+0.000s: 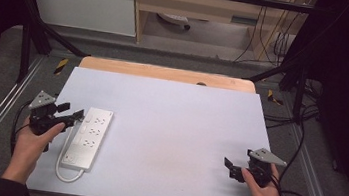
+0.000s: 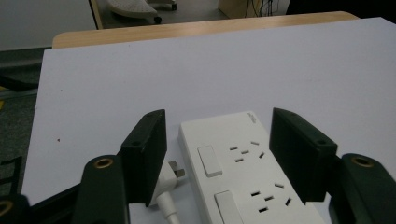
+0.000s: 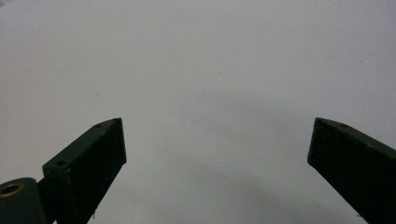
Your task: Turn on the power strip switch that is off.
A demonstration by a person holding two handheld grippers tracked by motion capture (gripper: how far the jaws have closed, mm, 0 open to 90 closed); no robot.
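1. One power strip (image 1: 88,138) lies flat on the white sheet (image 1: 174,128), at 9 o'clock from its centre, near the left edge.
2. Its cord (image 1: 66,174) loops off the near end; the plug (image 2: 170,177) lies beside the strip, by the left gripper's left jaw.
3. Left gripper (image 1: 70,115) sits just left of the strip's far end, jaws spread wide, holding nothing; in its own view the strip's end lies between the jaws.
4. Right gripper (image 1: 232,168) hovers at 4 o'clock, well apart from the strip, jaws released, empty.
5. Likely step: grasp the strip. Centre the jaws across its width, stay clear of switches and plug, close squarely.
6. Count: one strip, one plug, two grippers, two switches in the left gripper view.
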